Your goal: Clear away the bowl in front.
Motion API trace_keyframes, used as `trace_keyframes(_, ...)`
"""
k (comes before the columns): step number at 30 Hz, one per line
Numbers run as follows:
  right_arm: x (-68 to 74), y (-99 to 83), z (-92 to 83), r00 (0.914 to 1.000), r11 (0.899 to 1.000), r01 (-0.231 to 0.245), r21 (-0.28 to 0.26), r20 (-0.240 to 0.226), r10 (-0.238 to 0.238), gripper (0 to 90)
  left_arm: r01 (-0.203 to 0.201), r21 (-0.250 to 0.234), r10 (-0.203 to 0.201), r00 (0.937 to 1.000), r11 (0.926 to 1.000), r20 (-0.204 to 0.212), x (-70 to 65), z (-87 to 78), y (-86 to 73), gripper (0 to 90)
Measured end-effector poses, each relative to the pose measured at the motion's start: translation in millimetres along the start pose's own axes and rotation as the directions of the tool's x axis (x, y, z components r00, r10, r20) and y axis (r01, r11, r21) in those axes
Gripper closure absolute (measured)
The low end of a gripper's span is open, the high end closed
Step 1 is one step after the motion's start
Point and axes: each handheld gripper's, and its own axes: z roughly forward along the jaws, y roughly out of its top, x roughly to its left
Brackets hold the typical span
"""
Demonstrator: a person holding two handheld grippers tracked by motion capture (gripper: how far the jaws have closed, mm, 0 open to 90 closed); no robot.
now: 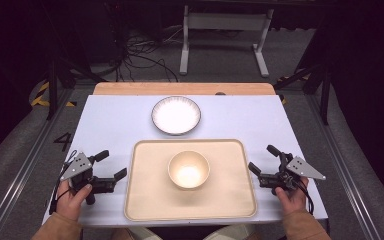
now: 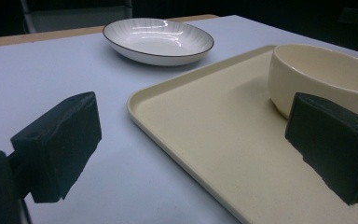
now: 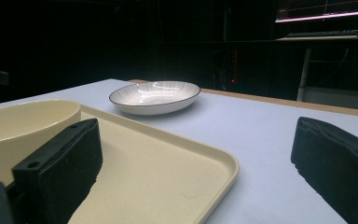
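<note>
A cream bowl (image 1: 188, 169) (image 2: 326, 79) (image 3: 23, 128) stands in the middle of a cream tray (image 1: 145, 200) (image 2: 205, 135) (image 3: 168, 158) on the white table top. Behind the tray sits a white plate with a dark rim (image 1: 176, 115) (image 2: 158, 41) (image 3: 154, 97). My left gripper (image 1: 111, 165) (image 2: 191, 149) rests open at the tray's left edge, one jaw over the tray. My right gripper (image 1: 263, 159) (image 3: 200, 168) is open at the tray's right edge. Nothing lies between either pair of jaws except the tray's rim.
The white table top (image 1: 110, 125) ends in a wooden strip (image 1: 180, 88) at the far side. Beyond it, on the floor, are a white frame stand (image 1: 225, 30) and loose cables (image 1: 140, 55). Metal rails run along both sides of the table.
</note>
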Motion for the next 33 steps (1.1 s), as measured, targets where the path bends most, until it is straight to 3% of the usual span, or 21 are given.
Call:
trace_keyframes(8,0.0,0.0,-0.3,1.0,1.0,-0.003,0.0,0.001,0.003,2.1,-0.008,0.005,0.008,0.9999,1.0,-0.015,1.9,2.7,-8.8,4.5)
trace_keyframes(33,0.0,-0.2,-0.5,1.0,1.0,-0.001,-0.004,-0.003,0.001,2.1,-0.016,0.027,0.016,0.9997,0.9995,-0.02,0.4,5.6,-8.8,4.6)
